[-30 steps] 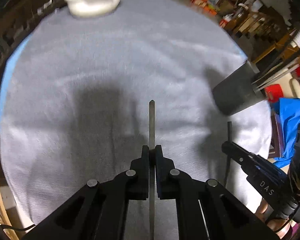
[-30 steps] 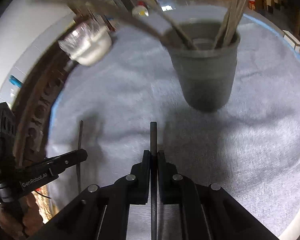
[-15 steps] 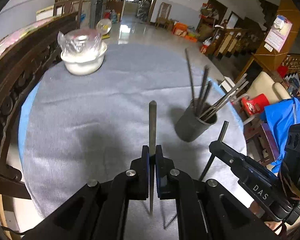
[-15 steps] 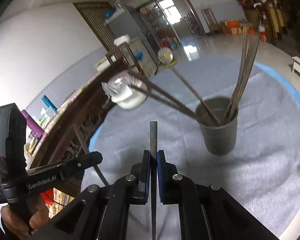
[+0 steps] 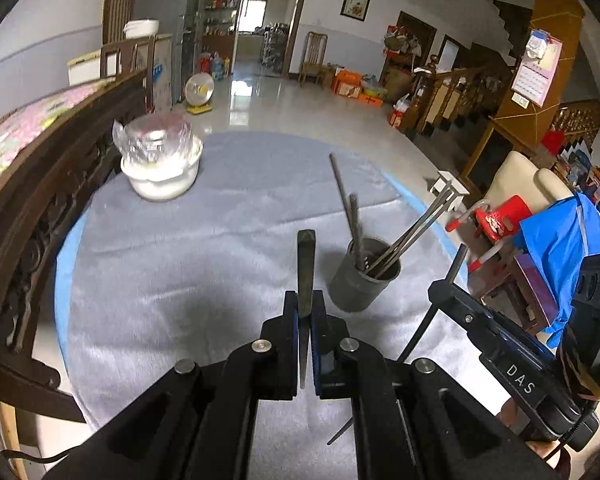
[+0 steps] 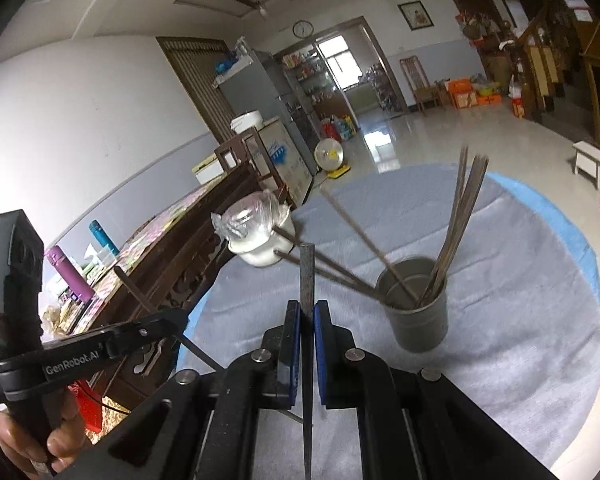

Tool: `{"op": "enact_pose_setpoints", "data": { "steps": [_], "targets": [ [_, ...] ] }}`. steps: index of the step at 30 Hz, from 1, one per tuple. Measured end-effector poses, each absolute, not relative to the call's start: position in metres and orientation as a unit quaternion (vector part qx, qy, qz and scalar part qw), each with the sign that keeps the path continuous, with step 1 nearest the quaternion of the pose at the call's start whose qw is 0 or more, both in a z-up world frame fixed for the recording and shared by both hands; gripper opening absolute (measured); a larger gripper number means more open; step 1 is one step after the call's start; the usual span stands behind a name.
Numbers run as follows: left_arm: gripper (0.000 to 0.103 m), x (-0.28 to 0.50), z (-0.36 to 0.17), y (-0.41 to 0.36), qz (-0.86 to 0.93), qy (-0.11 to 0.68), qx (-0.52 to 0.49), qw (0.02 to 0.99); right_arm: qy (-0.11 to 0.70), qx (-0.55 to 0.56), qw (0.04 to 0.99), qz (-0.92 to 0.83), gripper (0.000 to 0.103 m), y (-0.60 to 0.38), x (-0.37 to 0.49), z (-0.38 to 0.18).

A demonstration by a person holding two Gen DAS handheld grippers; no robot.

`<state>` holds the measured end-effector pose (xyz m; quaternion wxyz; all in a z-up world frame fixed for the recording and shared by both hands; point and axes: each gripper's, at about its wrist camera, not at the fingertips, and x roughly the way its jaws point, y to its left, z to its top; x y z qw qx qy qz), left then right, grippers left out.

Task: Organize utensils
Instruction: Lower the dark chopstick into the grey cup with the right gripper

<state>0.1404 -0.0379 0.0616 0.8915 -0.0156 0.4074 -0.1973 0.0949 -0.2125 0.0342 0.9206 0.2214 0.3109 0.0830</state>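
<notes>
Writing: "DAS" was printed on the right gripper [image 5: 458, 300]; "GenRobot.AI" on the left gripper [image 6: 172, 320].
Left jaws: clenched on a dark chopstick [image 5: 305, 276], its long axis pointing up and away, left of the grey cup [image 5: 362, 284].
Right jaws: clenched on another chopstick [image 6: 307, 280], upright, left of the cup.
Cup: held several leaning chopsticks [image 5: 412, 228].
Around: a wrapped white bowl [image 5: 162, 160] stood far left of the cup on the grey cloth [image 5: 180, 260].

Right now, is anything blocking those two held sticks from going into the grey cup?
Nothing on the cloth lies between. Only the chopsticks already in the cup lean out, some toward the right gripper's chopstick.
</notes>
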Motion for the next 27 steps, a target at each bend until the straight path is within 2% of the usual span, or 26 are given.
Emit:
{"op": "enact_pose_setpoints", "data": {
  "steps": [27],
  "targets": [
    [0.006,0.155,0.123,-0.092,-0.196,0.346,0.067,0.915,0.260,0.172,0.949,0.038,0.008,-0.265,0.118,0.113]
  ]
}}
